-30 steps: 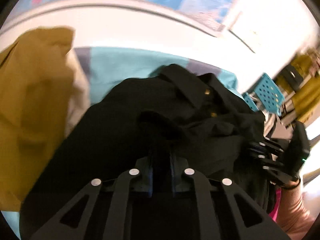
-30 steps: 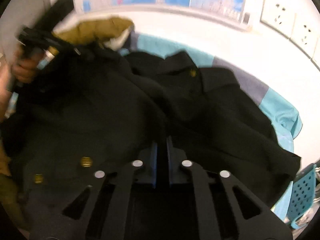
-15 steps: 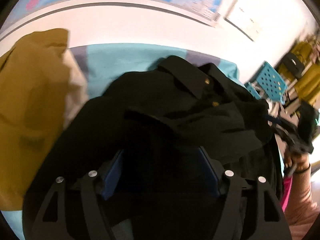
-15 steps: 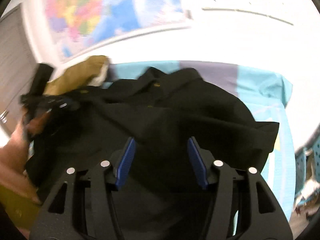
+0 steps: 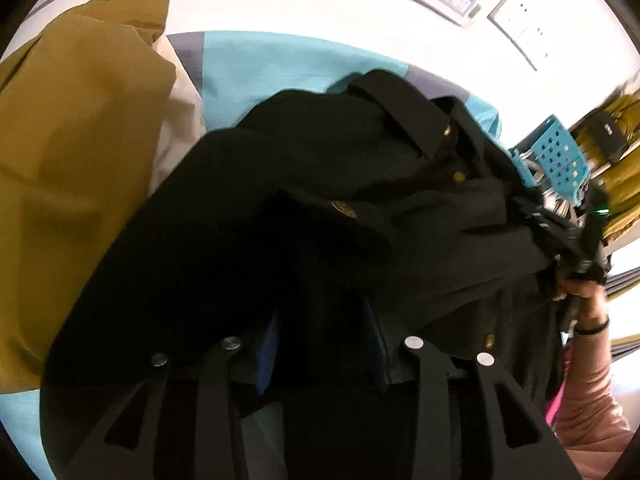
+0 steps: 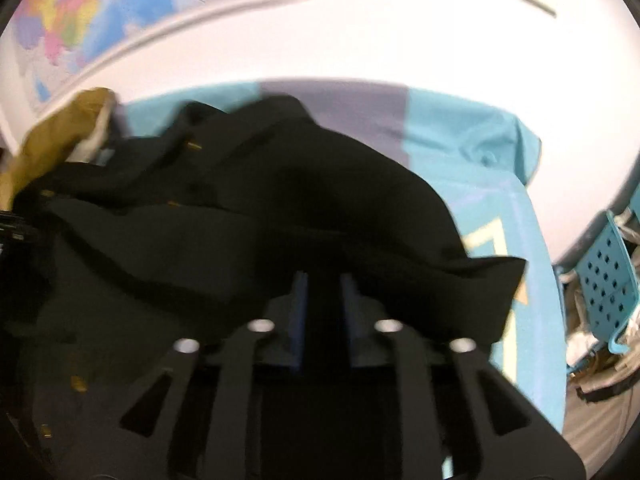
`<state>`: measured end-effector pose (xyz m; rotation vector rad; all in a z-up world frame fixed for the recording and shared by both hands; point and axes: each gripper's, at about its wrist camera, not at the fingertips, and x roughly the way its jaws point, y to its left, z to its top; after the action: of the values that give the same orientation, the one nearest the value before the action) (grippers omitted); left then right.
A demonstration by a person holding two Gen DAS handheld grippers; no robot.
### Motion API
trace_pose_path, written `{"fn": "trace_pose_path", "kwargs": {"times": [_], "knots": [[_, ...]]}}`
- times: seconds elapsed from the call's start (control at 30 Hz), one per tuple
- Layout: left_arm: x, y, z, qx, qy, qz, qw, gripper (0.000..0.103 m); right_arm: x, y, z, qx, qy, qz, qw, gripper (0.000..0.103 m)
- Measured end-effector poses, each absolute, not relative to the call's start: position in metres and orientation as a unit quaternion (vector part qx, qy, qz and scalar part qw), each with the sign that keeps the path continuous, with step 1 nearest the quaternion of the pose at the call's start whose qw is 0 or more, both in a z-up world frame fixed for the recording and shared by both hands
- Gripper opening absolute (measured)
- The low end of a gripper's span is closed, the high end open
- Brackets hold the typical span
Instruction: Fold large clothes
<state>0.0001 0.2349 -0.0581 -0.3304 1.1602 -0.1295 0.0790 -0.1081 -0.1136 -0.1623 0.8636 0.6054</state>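
The black coat (image 5: 320, 184) lies bunched on the blue-covered surface (image 6: 472, 140), and both the left gripper (image 5: 324, 344) and right gripper (image 6: 324, 312) are closing on its cloth, so each should pinch one edge firmly.

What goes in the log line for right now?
left tongs: closing on black coat | right tongs: closing on coat | coat: crumpled on teal cloth, unfolded

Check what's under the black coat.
The black coat lies on a teal cloth with a grey stripe, which shows at its far and right edges. A mustard garment sits beside it. Whatever lies beneath the coat's middle is covered.
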Motion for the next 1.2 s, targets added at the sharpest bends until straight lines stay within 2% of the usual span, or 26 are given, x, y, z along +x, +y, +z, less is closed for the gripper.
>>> {"fn": "trace_pose_path", "kwargs": {"times": [0.03,0.07,0.1,0.23,0.37,0.43,0.5,0.67,0.77,0.93,1.2], "knots": [[-0.001,0.233,-0.057,-0.151,0.539,-0.062,0.827,0.039,0.069,-0.103,-0.103,-0.073,0.397,0.306,0.863,0.04],[-0.003,0.232,-0.054,-0.145,0.531,-0.059,0.833,0.045,0.058,-0.096,-0.094,-0.075,0.38,0.321,0.864,0.044],[-0.004,0.23,-0.051,-0.138,0.525,-0.054,0.838,0.05,0.051,-0.089,-0.088,-0.078,0.371,0.336,0.862,0.046],[-0.008,0.224,-0.047,-0.121,0.518,-0.041,0.846,0.054,0.022,-0.037,-0.073,-0.094,0.347,0.429,0.829,0.047],[-0.022,0.222,-0.036,-0.102,0.497,-0.034,0.861,0.06,0.024,0.007,-0.092,-0.122,0.369,0.446,0.806,0.045],[-0.038,0.226,-0.027,-0.094,0.479,-0.022,0.872,0.063,0.037,0.016,-0.111,-0.133,0.394,0.426,0.804,0.045],[-0.059,0.235,-0.015,-0.082,0.456,-0.006,0.886,0.07,0.043,0.014,-0.119,-0.124,0.404,0.425,0.801,0.045],[-0.112,0.276,0.001,-0.071,0.426,0.06,0.9,0.077,0.033,0.009,-0.102,-0.127,0.39,0.413,0.813,0.048],[-0.133,0.302,-0.002,-0.09,0.421,0.097,0.898,0.078,0.014,0.017,-0.083,-0.123,0.358,0.438,0.815,0.053],[-0.161,0.331,-0.025,-0.114,0.438,0.116,0.884,0.078,-0.013,0.06,-0.076,-0.144,0.337,0.501,0.784,0.053],[-0.18,0.346,-0.058,-0.139,0.462,0.078,0.872,0.081,-0.017,0.108,-0.109,-0.156,0.389,0.504,0.755,0.055]]}}
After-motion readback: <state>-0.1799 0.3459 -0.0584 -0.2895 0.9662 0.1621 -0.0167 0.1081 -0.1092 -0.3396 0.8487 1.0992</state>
